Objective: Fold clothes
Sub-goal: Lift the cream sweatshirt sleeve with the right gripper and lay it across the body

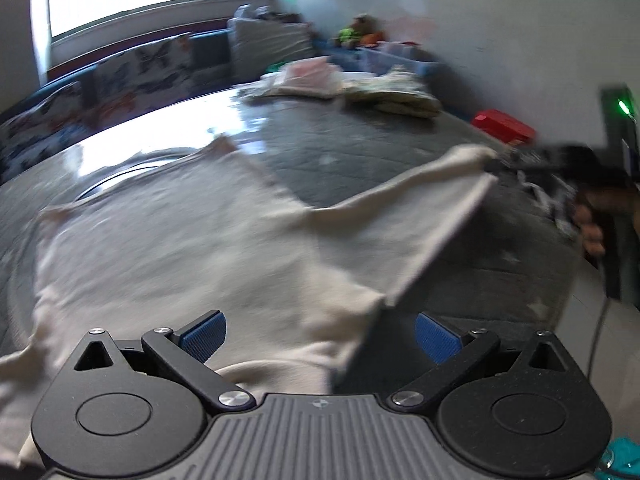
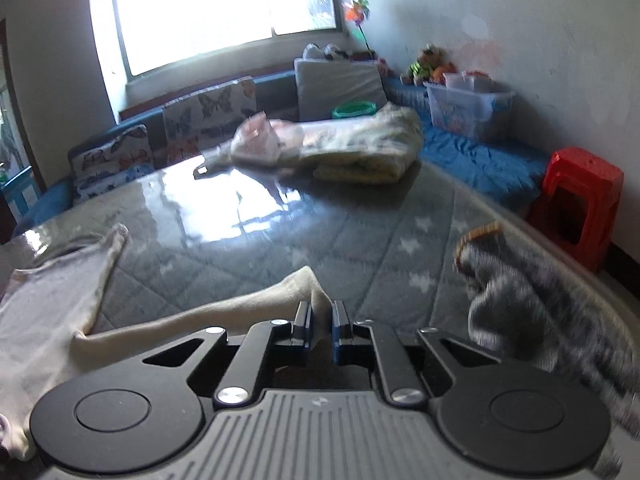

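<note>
While the left gripper (image 1: pixel 320 336) gapes empty, a white garment (image 1: pixel 180 240) lies across the table (image 1: pixel 360 152). Right gripper (image 2: pixel 321 320): clamped on its sleeve (image 2: pixel 240 312). Grey garment (image 2: pixel 540 320): right edge.

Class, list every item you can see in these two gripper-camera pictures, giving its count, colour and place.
cream garment: one, off-white, spread on the near bed, one corner lifted
bed cover: one, grey quilted, under the clothes
grey knit garment: one, speckled grey, right edge of the bed
folded clothes pile: one heap, pale patterned, far side of the bed
butterfly cushions: several, white with prints, below the window
red stool: one, by the right wall
clear bin: one, far corner
left gripper: open above the cream garment
right gripper: shut on the garment's corner
</note>
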Action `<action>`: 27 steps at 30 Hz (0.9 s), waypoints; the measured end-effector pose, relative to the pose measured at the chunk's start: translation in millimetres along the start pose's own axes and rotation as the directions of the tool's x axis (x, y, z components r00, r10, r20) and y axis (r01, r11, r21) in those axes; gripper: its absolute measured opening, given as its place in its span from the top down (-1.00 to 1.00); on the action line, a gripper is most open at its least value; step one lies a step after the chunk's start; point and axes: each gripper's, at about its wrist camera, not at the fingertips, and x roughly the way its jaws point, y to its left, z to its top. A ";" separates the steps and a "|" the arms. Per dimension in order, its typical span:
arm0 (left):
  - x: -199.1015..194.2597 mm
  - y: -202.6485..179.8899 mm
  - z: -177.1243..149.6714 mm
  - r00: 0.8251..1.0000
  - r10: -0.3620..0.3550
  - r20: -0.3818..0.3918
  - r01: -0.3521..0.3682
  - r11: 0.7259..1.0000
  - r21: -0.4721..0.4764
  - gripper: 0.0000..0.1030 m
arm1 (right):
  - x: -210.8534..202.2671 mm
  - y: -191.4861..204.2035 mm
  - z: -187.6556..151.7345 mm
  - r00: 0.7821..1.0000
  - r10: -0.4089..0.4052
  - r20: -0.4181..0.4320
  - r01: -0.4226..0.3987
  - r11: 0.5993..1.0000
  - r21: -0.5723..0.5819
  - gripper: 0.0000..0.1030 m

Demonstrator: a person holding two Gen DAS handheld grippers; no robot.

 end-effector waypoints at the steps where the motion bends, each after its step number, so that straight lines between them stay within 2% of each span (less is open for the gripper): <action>1: -1.0 -3.2 0.0 1.000 -0.019 0.004 0.019 1.000 0.014 -0.98 | -1.1 1.5 3.8 1.000 0.003 0.013 -0.003 1.000 -0.009 0.83; 4: -7.0 -10.9 0.8 0.997 -0.077 0.011 0.076 0.996 0.045 -0.98 | -2.8 4.6 13.2 0.999 0.015 0.034 -0.013 0.999 -0.035 0.83; 7: -1.5 -23.1 0.2 0.994 -0.106 -0.017 0.107 0.992 0.073 -0.98 | 0.9 6.4 19.3 0.999 0.018 0.032 -0.016 0.998 -0.061 0.83; 14: 5.9 -30.1 2.8 0.976 -0.215 0.016 0.213 0.974 0.071 -1.00 | 7.2 5.6 24.6 0.999 0.046 0.014 -0.045 0.997 -0.068 0.83; 18: 21.5 -29.8 1.6 0.971 -0.240 -0.006 0.240 0.969 0.055 -1.00 | 3.0 4.0 28.5 0.997 0.077 0.012 -0.076 0.995 -0.057 0.83; 21: 26.8 -29.7 -0.6 0.972 -0.233 -0.014 0.234 0.971 0.059 -1.00 | -1.1 4.2 33.4 0.995 0.096 0.014 -0.095 0.994 -0.050 0.83; 24: 16.4 -22.8 1.3 0.970 -0.241 0.015 0.240 0.970 0.039 -1.00 | -7.3 5.9 40.7 0.993 0.118 0.020 -0.117 0.992 -0.047 0.83; 27: 3.0 -10.6 1.3 0.975 -0.215 0.056 0.214 0.977 0.018 -1.00 | -16.9 10.6 49.4 0.989 0.146 0.031 -0.144 0.988 -0.053 0.83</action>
